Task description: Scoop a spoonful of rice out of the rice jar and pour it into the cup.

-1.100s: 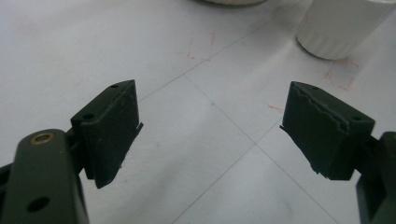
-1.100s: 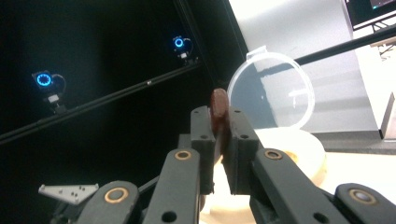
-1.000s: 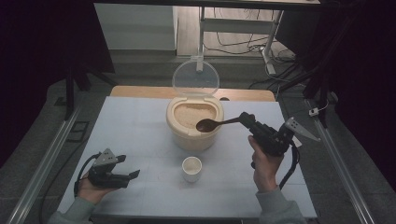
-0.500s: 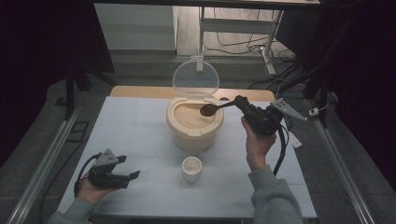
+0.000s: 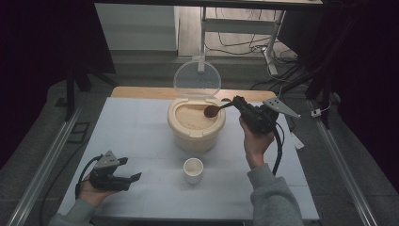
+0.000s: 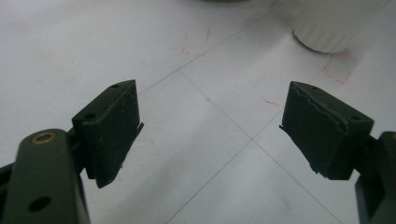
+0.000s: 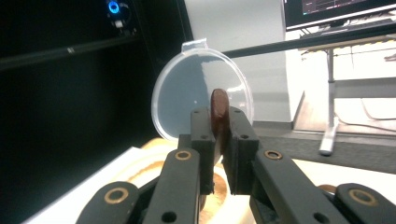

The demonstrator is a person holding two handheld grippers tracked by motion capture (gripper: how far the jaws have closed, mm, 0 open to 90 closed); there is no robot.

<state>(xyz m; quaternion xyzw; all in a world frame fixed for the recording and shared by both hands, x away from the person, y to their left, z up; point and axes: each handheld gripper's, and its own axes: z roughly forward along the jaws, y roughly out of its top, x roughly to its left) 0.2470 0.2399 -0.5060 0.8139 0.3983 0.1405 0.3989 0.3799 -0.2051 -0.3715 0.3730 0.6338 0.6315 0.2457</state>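
So the right gripper [image 5: 234,101] has its 2 black jaws clamped tight on the handle of a dark brown wooden spoon [image 5: 211,111]. In the high view the spoon's bowl hangs over the open mouth of the round cream-coloured plastic rice bucket [image 5: 195,127], towards the bucket's right side, above the pale grain inside. I can't tell if the bowl actually touches the grain or just sits above it. The bucket's clear round hinged lid [image 5: 197,78] stands upright at the back. In the right gripper view you see the spoon edge-on between the pads, with that clear lid right behind it.

The left gripper [image 5: 123,170] rests low at the near left part of the pale grey table [image 5: 136,122], held in the person's left hand [image 5: 89,192]. Its jaws are spread wide with nothing between them; the left gripper view just has bare tabletop in the gap.

A small white ribbed cup [image 5: 193,170] stands on the table in front of the bucket, apart from both grippers. Its base peeks in at the top right of the left gripper view.
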